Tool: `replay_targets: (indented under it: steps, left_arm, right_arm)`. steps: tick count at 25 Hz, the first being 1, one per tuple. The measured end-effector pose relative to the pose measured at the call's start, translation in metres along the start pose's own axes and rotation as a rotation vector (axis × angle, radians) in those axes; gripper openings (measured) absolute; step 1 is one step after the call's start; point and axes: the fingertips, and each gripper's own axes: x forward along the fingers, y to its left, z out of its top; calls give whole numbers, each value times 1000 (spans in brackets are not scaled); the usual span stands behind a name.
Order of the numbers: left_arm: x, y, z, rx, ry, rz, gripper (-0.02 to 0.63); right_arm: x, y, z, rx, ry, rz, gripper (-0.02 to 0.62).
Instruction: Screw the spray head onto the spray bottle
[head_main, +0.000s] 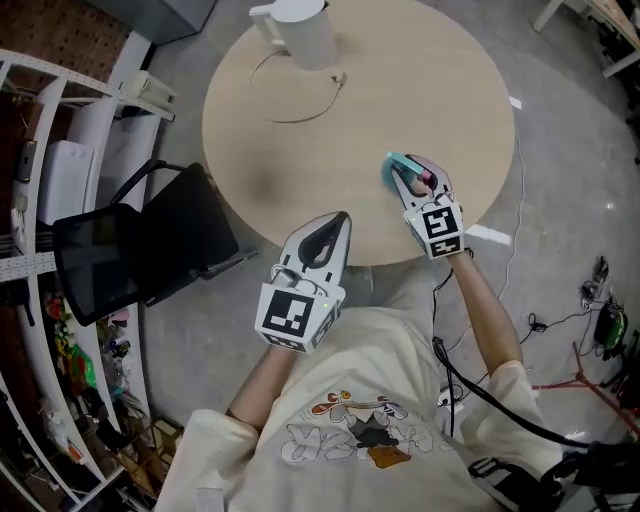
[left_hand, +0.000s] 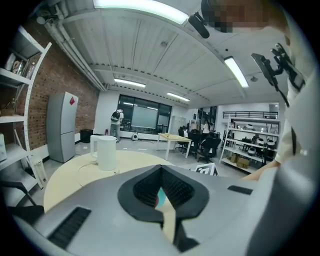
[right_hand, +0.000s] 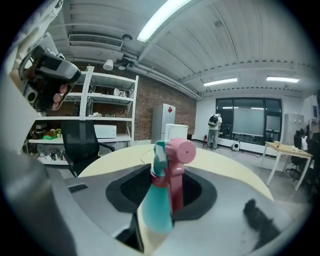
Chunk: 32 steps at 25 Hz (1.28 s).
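A teal spray bottle (right_hand: 156, 210) with a pink spray head (right_hand: 178, 156) on top stands upright between the jaws of my right gripper (right_hand: 162, 197), which is shut on it. In the head view the right gripper (head_main: 412, 176) holds the bottle (head_main: 391, 168) over the round table's (head_main: 420, 90) near right part. My left gripper (head_main: 332, 228) hovers at the table's near edge, left of the bottle, shut with nothing in it. In the left gripper view the jaws (left_hand: 161, 192) meet, and only a sliver of teal and pink shows through the slit.
A white kettle (head_main: 300, 30) with its cord stands at the table's far side. A black office chair (head_main: 150, 245) sits left of the table, beside white shelving (head_main: 30, 150). Cables lie on the floor to the right.
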Motion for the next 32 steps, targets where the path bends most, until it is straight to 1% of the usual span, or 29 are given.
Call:
replay_targets:
  steps: [4,6,9,12,15,19,21,24,27,29,32]
  left_arm:
    - [13,29,-13,-26,9,5,5]
    - [21,37,-17,-26,16,5,5]
    - [28,45,-18,-30,33,16,5]
    - [25,51,-15,-39,34,27,5]
    - [25,54,-10,-49,14,21,5]
    - [25,48,-9,-40,14,7,5]
    - [22,48,-14,-46,30,11,5]
    - [23,51,-20,-62,34,20,5]
    - [21,54,-25,-92,27,27,5]
    - [20,57,-27,-108,26,31,5]
    - [21,54,-26,-105,33,25,5]
  right_arm:
    - [50,-2,-20,18,35,-15,135]
    - [64,-6,-30,24,41,-24,135]
    - [73,-9,-34,25,30,-19,134]
    - [73,-5,-33,44,39,8,135]
    - [75,-2,-33,62,52,38,144]
    - [73,1,-33,52,78,70,204]
    - [66,6,-30,53,80,74,223]
    - [47,5,-21,53,71,56,235]
    - [21,0,-13,28,73,19,252]
    - [12,-2,-13,20,83,3,253]
    - [13,-8,-22,15,110,-15,253]
